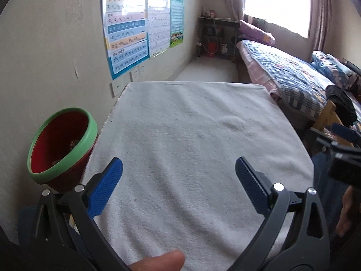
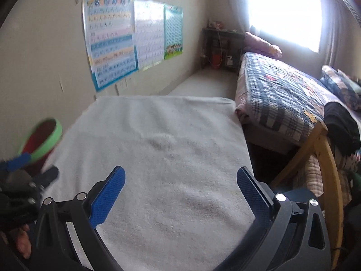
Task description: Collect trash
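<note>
A red bin with a green rim (image 1: 61,144) stands at the table's left edge against the wall, with small scraps lying inside it. It shows blurred in the right wrist view (image 2: 42,140). The table is covered by a white towel (image 1: 191,158) (image 2: 162,162) with no loose items on it. My left gripper (image 1: 179,166) hangs open over the towel's near part, nothing between its blue pads. My right gripper (image 2: 181,174) is open too, over the towel's near right side. The left gripper shows at the left edge of the right wrist view (image 2: 24,178).
A bed (image 1: 291,79) with a checked quilt runs along the right, and a wooden chair frame (image 2: 320,162) stands close to the table's right edge. Posters (image 1: 135,29) hang on the left wall. A dark shelf (image 1: 216,36) stands in the far corner under the window.
</note>
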### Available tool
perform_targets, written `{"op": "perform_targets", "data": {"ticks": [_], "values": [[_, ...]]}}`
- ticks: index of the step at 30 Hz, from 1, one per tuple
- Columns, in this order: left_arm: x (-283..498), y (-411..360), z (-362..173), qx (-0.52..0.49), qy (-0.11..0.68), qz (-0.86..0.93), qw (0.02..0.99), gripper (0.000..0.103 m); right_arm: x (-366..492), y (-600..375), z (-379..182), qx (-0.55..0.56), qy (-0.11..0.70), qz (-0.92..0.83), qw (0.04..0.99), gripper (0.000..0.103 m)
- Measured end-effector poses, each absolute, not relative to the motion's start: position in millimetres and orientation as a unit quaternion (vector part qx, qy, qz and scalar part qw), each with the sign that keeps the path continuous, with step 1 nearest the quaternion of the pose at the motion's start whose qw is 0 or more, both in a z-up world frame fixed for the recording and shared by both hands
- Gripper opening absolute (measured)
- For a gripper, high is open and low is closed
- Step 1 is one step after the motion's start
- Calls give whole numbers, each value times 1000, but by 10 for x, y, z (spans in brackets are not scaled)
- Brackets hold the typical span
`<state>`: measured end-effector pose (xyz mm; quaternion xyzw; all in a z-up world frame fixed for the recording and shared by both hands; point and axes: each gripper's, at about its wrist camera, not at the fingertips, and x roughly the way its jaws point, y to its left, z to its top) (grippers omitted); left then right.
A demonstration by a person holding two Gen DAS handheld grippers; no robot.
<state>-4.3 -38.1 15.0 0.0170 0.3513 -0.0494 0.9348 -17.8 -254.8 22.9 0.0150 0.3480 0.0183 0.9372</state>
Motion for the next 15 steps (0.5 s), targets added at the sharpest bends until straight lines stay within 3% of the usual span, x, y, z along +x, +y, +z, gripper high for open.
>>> {"op": "perform_targets", "data": {"ticks": [15], "values": [[-147,-502,209,5,314,-63,947,98,-391,-2783,359,41,289,-45,955,96]]}}
